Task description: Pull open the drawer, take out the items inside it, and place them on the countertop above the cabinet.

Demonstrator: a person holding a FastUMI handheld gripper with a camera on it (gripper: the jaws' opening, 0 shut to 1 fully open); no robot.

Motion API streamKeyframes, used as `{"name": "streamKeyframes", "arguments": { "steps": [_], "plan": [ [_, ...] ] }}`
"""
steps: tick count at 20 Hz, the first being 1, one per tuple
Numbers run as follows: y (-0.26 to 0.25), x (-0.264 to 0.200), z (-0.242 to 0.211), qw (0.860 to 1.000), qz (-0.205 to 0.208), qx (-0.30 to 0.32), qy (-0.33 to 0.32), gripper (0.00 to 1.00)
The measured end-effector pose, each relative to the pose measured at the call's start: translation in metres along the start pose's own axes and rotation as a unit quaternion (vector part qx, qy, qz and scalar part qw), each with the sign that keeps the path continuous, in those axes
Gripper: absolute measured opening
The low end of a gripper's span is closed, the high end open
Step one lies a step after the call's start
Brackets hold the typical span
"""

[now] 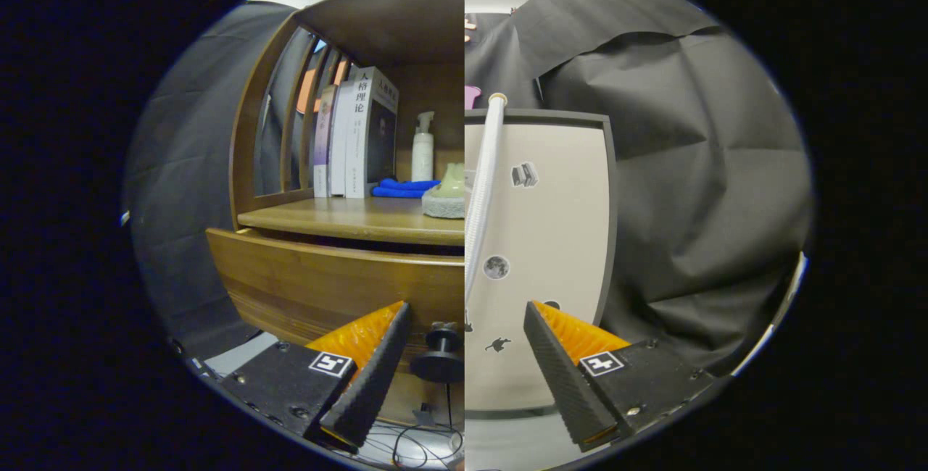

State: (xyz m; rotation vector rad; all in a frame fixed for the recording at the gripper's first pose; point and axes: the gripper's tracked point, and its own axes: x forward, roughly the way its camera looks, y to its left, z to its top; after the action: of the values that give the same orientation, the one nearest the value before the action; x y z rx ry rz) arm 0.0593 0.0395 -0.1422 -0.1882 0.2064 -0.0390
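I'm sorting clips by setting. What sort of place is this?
Likely a mock household corner in a booth: a wooden cabinet whose countertop holds books and a pump bottle. The open gripper faces the drawer knob.

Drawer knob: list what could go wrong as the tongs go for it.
1. The tongs stand open with the dark knob just ahead between the fingers, but nearer one finger than the other; closing now may clip its edge and slip off.
2. The drawer front already sits slightly proud of the countertop; a skewed pull could jam it.
3. The blue cloth and sponge take up countertop space where items should land.
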Motion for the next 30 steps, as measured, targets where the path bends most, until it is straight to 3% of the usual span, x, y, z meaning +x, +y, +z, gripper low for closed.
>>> {"name": "streamKeyframes", "arguments": {
  "steps": [7, 22, 25, 30],
  "plan": [
    [0.001, 0.024, 0.006, 1.000, 0.004, 0.007, 0.007, 0.99],
    [0.004, 0.027, 0.002, 1.000, 0.001, -0.005, -0.001, 0.99],
    [-0.002, 0.023, -0.003, 1.000, 0.009, 0.022, 0.013, 0.99],
    [-0.019, -0.002, 0.008, 1.000, 0.002, 0.006, -0.009, 1.00]
  ]
}}
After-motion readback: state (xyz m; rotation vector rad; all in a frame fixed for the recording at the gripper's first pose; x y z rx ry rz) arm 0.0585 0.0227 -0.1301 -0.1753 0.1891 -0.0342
